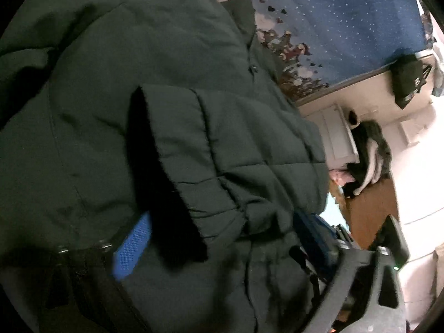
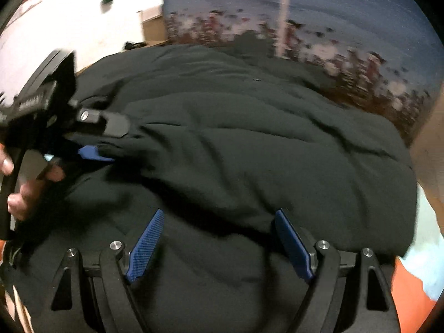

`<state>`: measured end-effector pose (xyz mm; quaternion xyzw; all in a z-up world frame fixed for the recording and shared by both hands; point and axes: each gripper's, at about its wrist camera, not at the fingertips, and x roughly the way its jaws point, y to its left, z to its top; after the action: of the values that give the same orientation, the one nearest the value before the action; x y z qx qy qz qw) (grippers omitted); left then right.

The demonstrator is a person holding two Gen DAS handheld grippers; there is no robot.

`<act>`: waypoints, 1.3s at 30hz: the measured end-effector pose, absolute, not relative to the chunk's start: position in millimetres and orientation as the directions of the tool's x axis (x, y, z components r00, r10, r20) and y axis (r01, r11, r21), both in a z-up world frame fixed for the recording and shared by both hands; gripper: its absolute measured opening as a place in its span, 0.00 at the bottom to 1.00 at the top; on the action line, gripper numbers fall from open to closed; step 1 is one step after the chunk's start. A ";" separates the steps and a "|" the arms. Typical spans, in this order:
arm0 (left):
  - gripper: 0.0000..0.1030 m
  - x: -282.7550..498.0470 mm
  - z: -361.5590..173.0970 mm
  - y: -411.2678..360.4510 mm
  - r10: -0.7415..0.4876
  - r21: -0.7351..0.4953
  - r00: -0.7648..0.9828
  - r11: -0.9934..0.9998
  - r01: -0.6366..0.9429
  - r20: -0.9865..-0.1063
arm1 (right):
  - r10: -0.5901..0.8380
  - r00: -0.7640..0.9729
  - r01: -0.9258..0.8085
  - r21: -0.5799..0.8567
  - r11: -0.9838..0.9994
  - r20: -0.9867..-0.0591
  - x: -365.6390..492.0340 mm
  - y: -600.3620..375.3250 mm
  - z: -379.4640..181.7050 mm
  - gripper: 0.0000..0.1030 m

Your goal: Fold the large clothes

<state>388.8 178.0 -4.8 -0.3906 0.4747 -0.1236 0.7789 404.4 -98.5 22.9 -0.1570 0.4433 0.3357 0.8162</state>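
Note:
A large dark green padded jacket point(image 1: 155, 88) lies on a blue starred bedspread point(image 1: 347, 19); it fills the right wrist view too point(image 2: 249, 144). My left gripper point(image 2: 108, 147) shows at the left of the right wrist view, shut on a fold of the jacket's cloth, one blue pad point(image 2: 88, 152) showing. In its own view the sleeve cuff point(image 1: 172, 172) drapes over it, hiding all but one blue pad point(image 1: 133, 247). My right gripper point(image 2: 219, 216) is open, its blue pads point(image 2: 147, 244) wide apart, hovering over the jacket's near edge with nothing between them.
The bedspread has a patterned border point(image 2: 360, 72). Beyond the bed are white cabinets point(image 1: 335, 136), a wooden surface point(image 1: 369, 213) with piled clothes point(image 1: 371, 152), and a dark bag point(image 1: 410, 80). A person's hand point(image 2: 25, 194) holds the left gripper.

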 end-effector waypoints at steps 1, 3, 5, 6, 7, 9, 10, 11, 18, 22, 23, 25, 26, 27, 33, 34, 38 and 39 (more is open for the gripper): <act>0.48 390.1 -5.0 177.5 -0.561 -0.725 0.515 0.663 -0.190 -0.648 | 0.395 0.400 -0.667 0.032 0.744 -0.827 407.3 -106.3 23.5 0.79; 0.23 392.3 -4.6 175.3 -0.535 -0.703 0.514 0.680 -0.209 -0.670 | 0.358 0.451 -0.617 0.004 0.787 -0.818 411.6 -122.9 26.5 0.79; 0.17 390.5 5.1 174.5 -0.503 -0.689 0.552 0.697 -0.196 -0.665 | 0.326 0.499 -0.567 -0.019 0.824 -0.803 417.5 -137.5 30.5 0.79; 0.14 390.0 9.5 172.7 -0.487 -0.679 0.564 0.710 -0.188 -0.666 | 0.311 0.522 -0.542 -0.027 0.840 -0.794 420.3 -144.4 32.5 0.79; 0.13 388.9 18.7 172.5 -0.467 -0.664 0.583 0.727 -0.175 -0.665 | 0.295 0.550 -0.511 -0.036 0.859 -0.781 424.4 -151.3 35.5 0.79; 0.12 385.0 35.4 170.0 -0.426 -0.627 0.620 0.766 -0.141 -0.659 | 0.275 0.591 -0.454 -0.031 0.890 -0.758 433.9 -163.1 41.1 0.79; 0.11 382.6 48.4 168.5 -0.398 -0.596 0.648 0.796 -0.109 -0.649 | 0.264 0.610 -0.423 -0.025 0.906 -0.747 439.0 -168.5 44.4 0.79; 0.11 378.5 57.6 165.8 -0.372 -0.566 0.672 0.820 -0.085 -0.640 | 0.258 0.625 -0.399 -0.018 0.917 -0.737 444.7 -172.5 47.3 0.79; 0.11 355.2 84.6 177.9 -0.216 -0.415 0.767 0.907 -0.071 -0.604 | 0.260 0.643 -0.313 0.062 0.948 -0.721 475.6 -182.5 51.9 0.79; 0.11 354.6 56.3 184.9 -0.168 -0.382 0.723 0.913 -0.143 -0.670 | 0.254 0.607 -0.321 0.061 0.945 -0.753 488.4 -170.7 37.1 0.63; 0.11 354.9 43.4 184.9 -0.160 -0.371 0.701 0.915 -0.160 -0.695 | 0.248 0.588 -0.328 0.053 0.943 -0.770 491.6 -165.8 30.2 0.59; 0.11 355.9 30.9 186.1 -0.157 -0.364 0.675 0.915 -0.175 -0.721 | 0.236 0.558 -0.335 0.044 0.941 -0.796 498.0 -159.1 18.0 0.52; 0.11 356.2 20.1 183.7 -0.147 -0.345 0.653 0.920 -0.186 -0.743 | 0.227 0.552 -0.330 0.039 0.943 -0.803 499.2 -157.7 12.5 0.51; 0.11 358.1 13.8 184.7 -0.144 -0.337 0.639 0.922 -0.191 -0.756 | 0.215 0.535 -0.329 0.033 0.944 -0.817 503.1 -155.0 5.5 0.51; 0.11 358.3 -20.1 191.4 -0.159 -0.351 0.588 0.908 -0.228 -0.793 | 0.181 0.487 -0.343 0.004 0.939 -0.854 511.9 -146.0 -23.8 0.51; 0.12 357.8 -21.3 189.1 -0.154 -0.341 0.586 0.914 -0.222 -0.795 | 0.175 0.483 -0.345 -0.003 0.939 -0.858 512.4 -144.7 -26.3 0.52; 0.16 350.7 -20.0 191.6 -0.191 -0.383 0.583 0.896 -0.225 -0.790 | 0.165 0.486 -0.337 -0.009 0.942 -0.858 511.5 -145.5 -24.1 0.52; 0.23 353.0 -14.9 196.1 -0.203 -0.403 0.580 0.883 -0.240 -0.789 | 0.167 0.490 -0.331 -0.005 0.944 -0.856 509.9 -146.0 -20.6 0.52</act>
<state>353.0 196.1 -14.9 -0.2415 0.4581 0.0108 0.8554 509.9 -146.0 -20.6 -0.0846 0.4839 0.1447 0.8589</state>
